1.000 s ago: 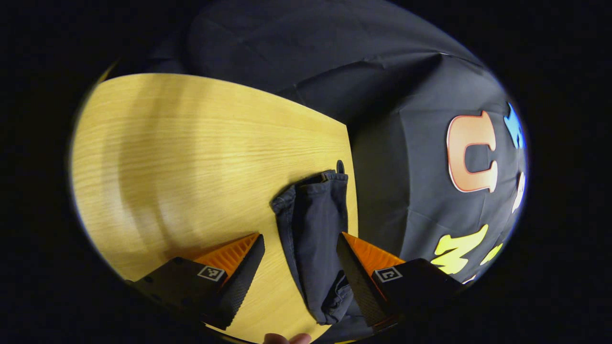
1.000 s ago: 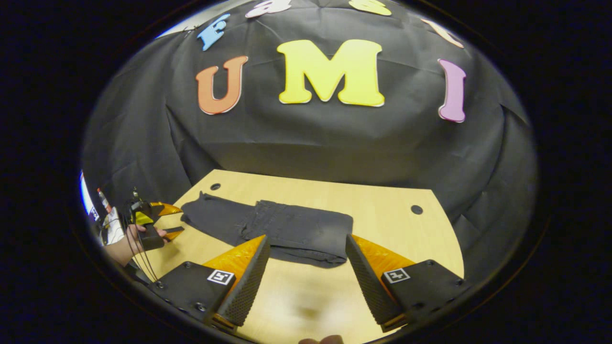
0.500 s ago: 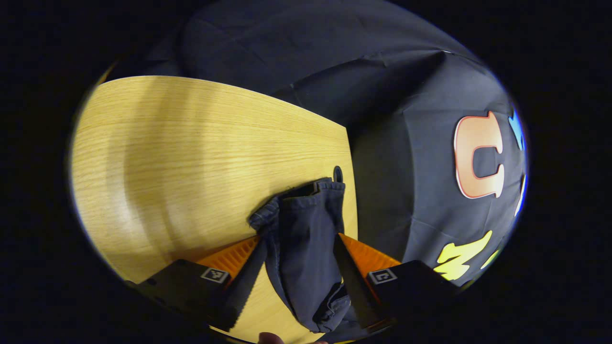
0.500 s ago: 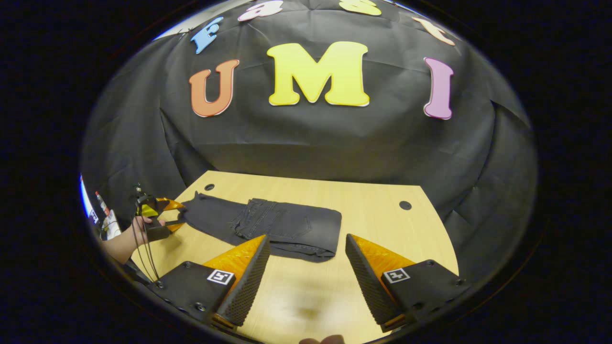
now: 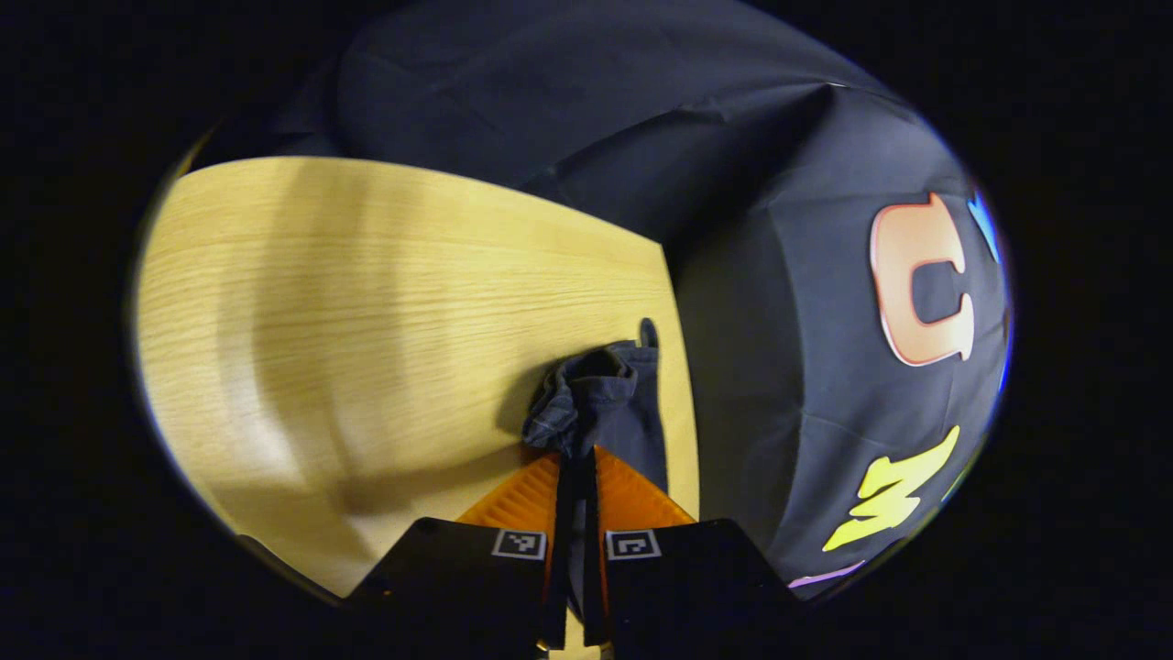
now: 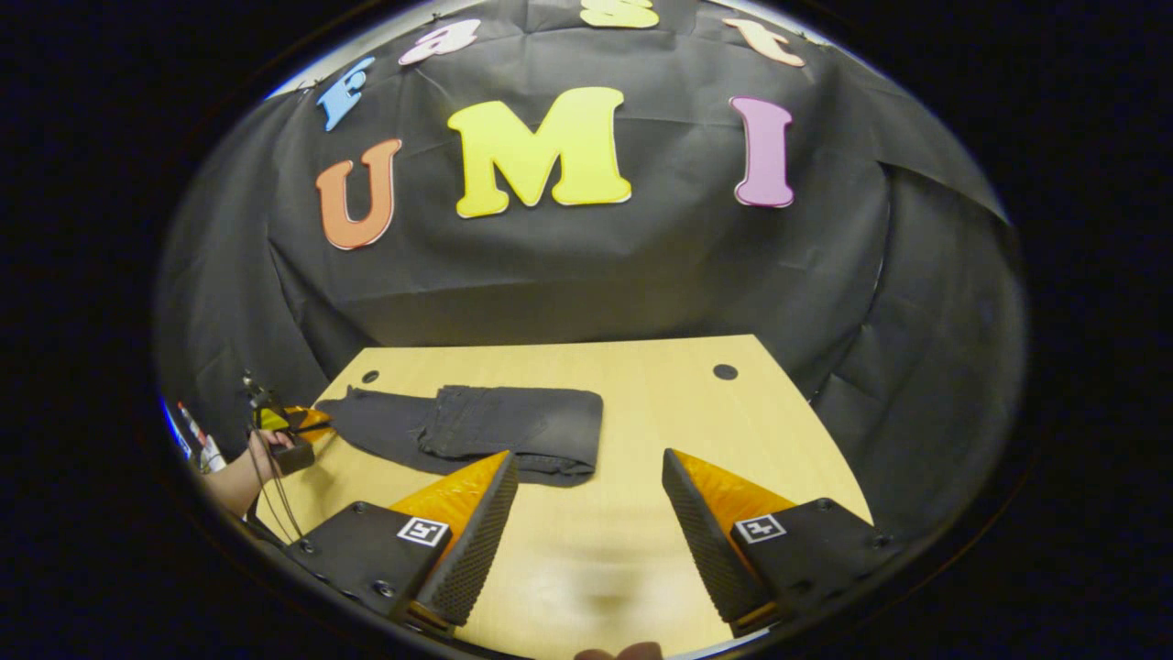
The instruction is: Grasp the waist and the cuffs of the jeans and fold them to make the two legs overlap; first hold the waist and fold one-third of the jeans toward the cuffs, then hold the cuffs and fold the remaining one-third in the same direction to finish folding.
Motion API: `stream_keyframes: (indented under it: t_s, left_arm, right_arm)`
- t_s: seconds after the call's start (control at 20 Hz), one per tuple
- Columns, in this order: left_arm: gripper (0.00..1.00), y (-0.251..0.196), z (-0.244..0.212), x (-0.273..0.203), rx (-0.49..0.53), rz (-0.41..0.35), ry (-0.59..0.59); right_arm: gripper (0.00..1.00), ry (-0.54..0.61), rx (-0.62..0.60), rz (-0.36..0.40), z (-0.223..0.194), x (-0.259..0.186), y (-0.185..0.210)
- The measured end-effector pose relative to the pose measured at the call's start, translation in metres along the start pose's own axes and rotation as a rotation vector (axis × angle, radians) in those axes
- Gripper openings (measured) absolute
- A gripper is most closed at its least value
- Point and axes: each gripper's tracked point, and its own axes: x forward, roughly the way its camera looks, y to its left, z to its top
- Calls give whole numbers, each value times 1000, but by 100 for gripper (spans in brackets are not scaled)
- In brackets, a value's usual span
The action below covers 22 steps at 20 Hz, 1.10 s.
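Left gripper view: left gripper point(image 5: 577, 458), at the bottom centre of the frame, is pinching the cuff end of the jeans point(image 5: 600, 403), its two fingers pressed together with dark cloth between them. The cloth is bunching up just above the fingertips, right of centre in the frame, near the right edge of the wooden table point(image 5: 367, 302). A round hole point(image 5: 648, 332) in the tabletop is showing just behind the bunched cuffs.

Right gripper view: right gripper point(image 6: 586, 500), at the bottom centre, is hovering over bare tabletop point(image 6: 641, 431) with its jaws standing wide apart, nothing between them. The jeans point(image 6: 495, 431) are lying flat left of centre, the waist part folded over onto the legs. At the lower left, a hand point(image 6: 266, 449) is holding the left gripper point(image 6: 307, 422) at the jeans' left end. Two holes point(image 6: 725, 371) are showing near the table's far edge.
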Motion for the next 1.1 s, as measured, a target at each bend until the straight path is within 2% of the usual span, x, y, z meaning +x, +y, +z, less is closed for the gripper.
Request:
stream_keyframes:
  t_s: [0.15, 0.2, 0.25, 0.35, 0.55, 0.6, 0.75, 0.85, 0.9, 1.0, 1.1]
  left_arm:
    - [8, -46, -6, -18, 180, -67, -15]
    - [8, -64, -10, -24, 230, -90, -22]
    - [8, -81, -13, -28, 275, -117, -25]
    - [8, -118, -30, -40, 381, -166, -35]
    - [8, -187, -94, -54, 668, -291, -51]
    - [8, -196, -117, -68, 743, -322, -48]
    - [8, -243, -186, -64, 932, -403, -24]
    - [8, -242, -237, -62, 1040, -433, 21]
    - [8, -217, -256, -62, 1095, -434, 35]
    - [8, -204, -291, -42, 1201, -434, 60]
    - [8, -187, -319, -26, 1295, -422, 75]
  right_arm:
    - [94, -27, 11, -8, 3, -9, -11]
    - [97, -36, 13, -9, 5, -13, -14]
    - [94, -46, 15, -9, 6, -20, -18]
    - [94, -64, 26, -19, 9, -30, -33]
    - [97, -83, 55, -53, 4, -49, -69]
    - [97, -87, 61, -66, 3, -55, -79]
    - [97, -92, 91, -110, -4, -65, -109]
    - [97, -91, 101, -144, -11, -71, -129]
    - [97, -89, 102, -156, -12, -75, -137]
    - [100, -84, 107, -178, -14, -75, -148]
    - [97, -70, 109, -193, -19, -75, -159]
